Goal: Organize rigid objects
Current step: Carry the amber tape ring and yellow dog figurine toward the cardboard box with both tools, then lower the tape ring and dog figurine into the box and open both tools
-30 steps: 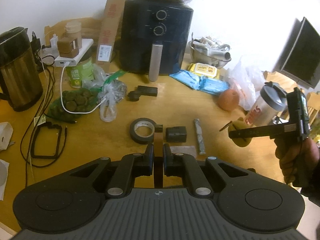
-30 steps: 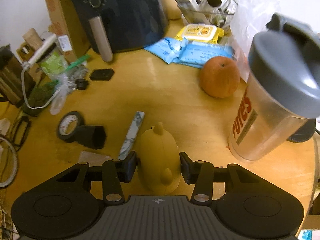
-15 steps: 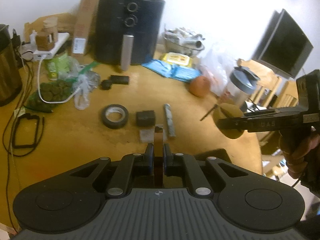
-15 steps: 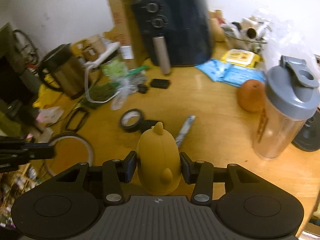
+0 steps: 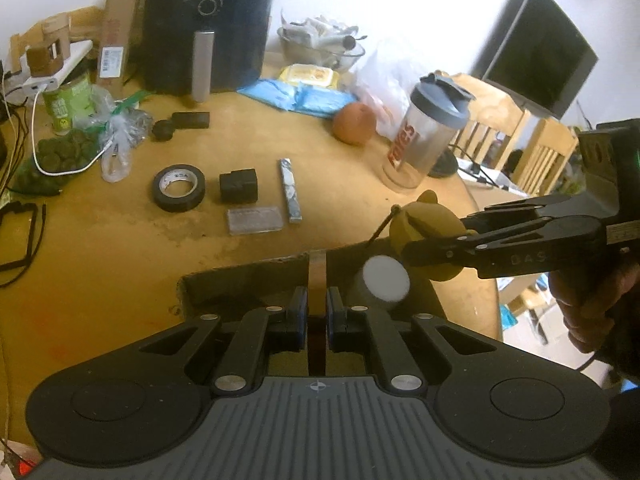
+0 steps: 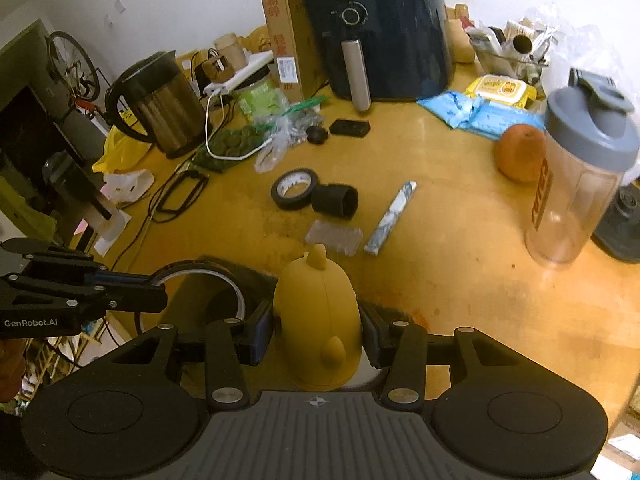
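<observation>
Box [image 5: 248,280] newly below; kettle [image 6: 160,104] right-view only.

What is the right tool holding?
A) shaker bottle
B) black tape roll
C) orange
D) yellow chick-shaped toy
D: the right tool is clamped on the yellow chick-shaped toy, pads on both its sides; the black tape roll, orange and shaker bottle sit on the table.

On the surface [image 6: 460,280], a tape roll [image 6: 295,189] lies just left of a short tube [image 6: 335,201], with a clear case [image 6: 334,237] in front and a wrapped stick [image 6: 391,219] to the right; an air fryer [image 6: 380,28] stands behind, a shaker bottle [image 6: 576,184] far right.
</observation>
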`<state>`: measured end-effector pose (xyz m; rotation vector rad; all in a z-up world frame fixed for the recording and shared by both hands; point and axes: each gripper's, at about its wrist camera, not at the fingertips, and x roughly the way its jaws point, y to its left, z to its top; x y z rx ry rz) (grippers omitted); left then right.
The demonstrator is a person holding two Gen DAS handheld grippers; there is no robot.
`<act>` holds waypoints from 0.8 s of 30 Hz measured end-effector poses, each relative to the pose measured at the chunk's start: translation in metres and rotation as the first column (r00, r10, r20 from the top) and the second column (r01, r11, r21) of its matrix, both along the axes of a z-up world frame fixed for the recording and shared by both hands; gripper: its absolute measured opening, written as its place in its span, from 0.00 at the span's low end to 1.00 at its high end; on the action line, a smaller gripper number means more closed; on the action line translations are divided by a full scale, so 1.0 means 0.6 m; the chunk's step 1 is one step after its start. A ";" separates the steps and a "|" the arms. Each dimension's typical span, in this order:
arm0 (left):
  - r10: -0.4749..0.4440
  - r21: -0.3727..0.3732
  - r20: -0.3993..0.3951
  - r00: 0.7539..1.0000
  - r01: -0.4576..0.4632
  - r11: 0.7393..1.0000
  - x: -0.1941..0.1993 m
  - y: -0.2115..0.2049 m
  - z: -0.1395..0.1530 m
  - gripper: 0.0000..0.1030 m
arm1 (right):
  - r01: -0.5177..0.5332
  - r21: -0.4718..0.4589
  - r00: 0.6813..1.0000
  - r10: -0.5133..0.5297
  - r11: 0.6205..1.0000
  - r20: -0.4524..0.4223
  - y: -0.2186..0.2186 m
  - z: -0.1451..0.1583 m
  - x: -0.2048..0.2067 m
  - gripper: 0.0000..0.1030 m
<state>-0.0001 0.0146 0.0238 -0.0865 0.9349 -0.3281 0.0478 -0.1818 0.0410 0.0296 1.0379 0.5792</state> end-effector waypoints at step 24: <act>0.221 0.122 0.011 0.975 -0.221 0.968 -0.060 0.007 0.009 0.53 | -0.114 -0.010 0.993 0.114 0.993 -0.021 0.021 -0.023 -0.038 0.47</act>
